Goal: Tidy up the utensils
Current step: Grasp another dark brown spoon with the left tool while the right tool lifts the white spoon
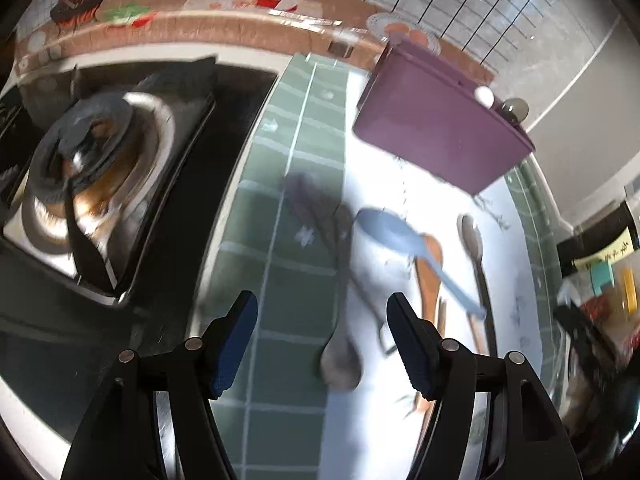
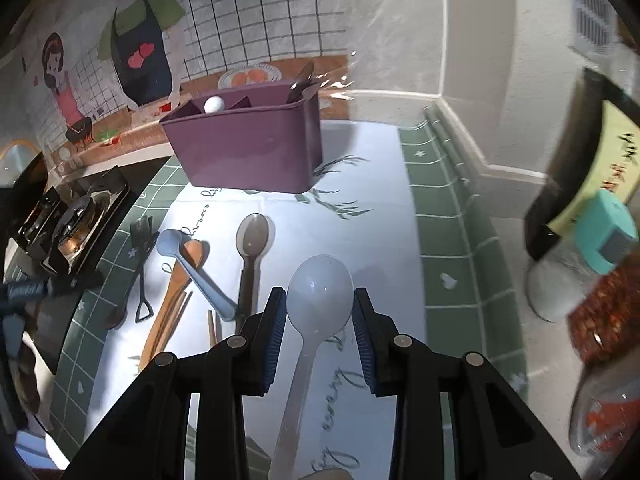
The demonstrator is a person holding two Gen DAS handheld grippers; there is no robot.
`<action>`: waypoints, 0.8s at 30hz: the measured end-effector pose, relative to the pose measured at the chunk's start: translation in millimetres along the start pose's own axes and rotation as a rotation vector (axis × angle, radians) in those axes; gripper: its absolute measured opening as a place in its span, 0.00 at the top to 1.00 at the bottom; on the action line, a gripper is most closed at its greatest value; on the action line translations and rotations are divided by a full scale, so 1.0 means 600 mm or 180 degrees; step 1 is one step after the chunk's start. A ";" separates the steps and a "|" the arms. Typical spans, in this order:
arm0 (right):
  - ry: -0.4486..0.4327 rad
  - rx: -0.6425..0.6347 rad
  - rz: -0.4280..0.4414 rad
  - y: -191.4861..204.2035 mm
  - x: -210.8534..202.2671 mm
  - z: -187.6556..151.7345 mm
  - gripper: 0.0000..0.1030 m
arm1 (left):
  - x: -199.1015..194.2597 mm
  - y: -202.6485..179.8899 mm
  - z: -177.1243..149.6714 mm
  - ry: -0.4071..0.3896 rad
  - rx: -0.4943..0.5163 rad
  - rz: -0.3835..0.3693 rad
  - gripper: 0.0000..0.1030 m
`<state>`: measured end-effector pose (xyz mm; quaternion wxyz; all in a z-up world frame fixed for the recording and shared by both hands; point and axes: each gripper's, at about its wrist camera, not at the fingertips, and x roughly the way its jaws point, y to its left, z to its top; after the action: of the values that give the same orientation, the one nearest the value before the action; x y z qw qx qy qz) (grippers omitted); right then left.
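Note:
In the right wrist view my right gripper (image 2: 320, 300) is shut on a white plastic spoon (image 2: 320, 292), with the pads pressing both sides of its bowl and the handle running back under the camera. Ahead stands the purple organizer (image 2: 248, 152), with dark utensils (image 2: 300, 80) in its right compartment and a white knob (image 2: 214, 104) in another. A blue spoon (image 2: 176, 244), a wooden spoon (image 2: 192, 252), a brown spoon (image 2: 252, 232) and a black fork (image 2: 142, 232) lie on the cloth. My left gripper (image 1: 322, 308) is open above a blurred dark spoon (image 1: 340, 364); neither pad touches it.
A gas stove (image 1: 100, 168) sits left of the green-checked cloth (image 1: 296, 280). Jars and a teal-capped bottle (image 2: 604, 236) crowd the right side by the wall corner. The organizer (image 1: 436, 128) stands at the back, near the illustrated wall.

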<state>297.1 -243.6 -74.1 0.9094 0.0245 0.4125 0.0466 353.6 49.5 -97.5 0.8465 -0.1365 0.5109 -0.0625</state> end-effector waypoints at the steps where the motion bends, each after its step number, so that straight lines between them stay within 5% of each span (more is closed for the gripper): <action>1: -0.0018 -0.0006 -0.0023 -0.001 -0.005 -0.003 0.70 | 0.002 -0.008 0.005 -0.0029 0.0020 0.0016 0.34; 7: -0.0044 0.0019 -0.0089 -0.014 -0.015 -0.022 0.70 | 0.035 -0.099 0.039 0.0061 0.0235 -0.0466 0.34; 11: -0.0113 0.0180 -0.0160 -0.038 -0.021 -0.032 0.70 | 0.070 -0.196 0.037 -0.0001 0.0691 -0.0333 0.34; 15: -0.0172 0.0323 -0.0208 -0.065 -0.032 -0.038 0.70 | 0.118 -0.260 0.040 -0.0025 0.0815 -0.0016 0.34; 24: -0.0155 0.0603 -0.0235 -0.106 -0.037 -0.059 0.70 | 0.171 -0.300 0.051 0.0007 0.0941 0.0385 0.41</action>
<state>260.2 -308.9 -86.0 0.9139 0.0962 0.3935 -0.0268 434.6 -142.4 -117.8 0.8590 0.0207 0.5043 -0.0861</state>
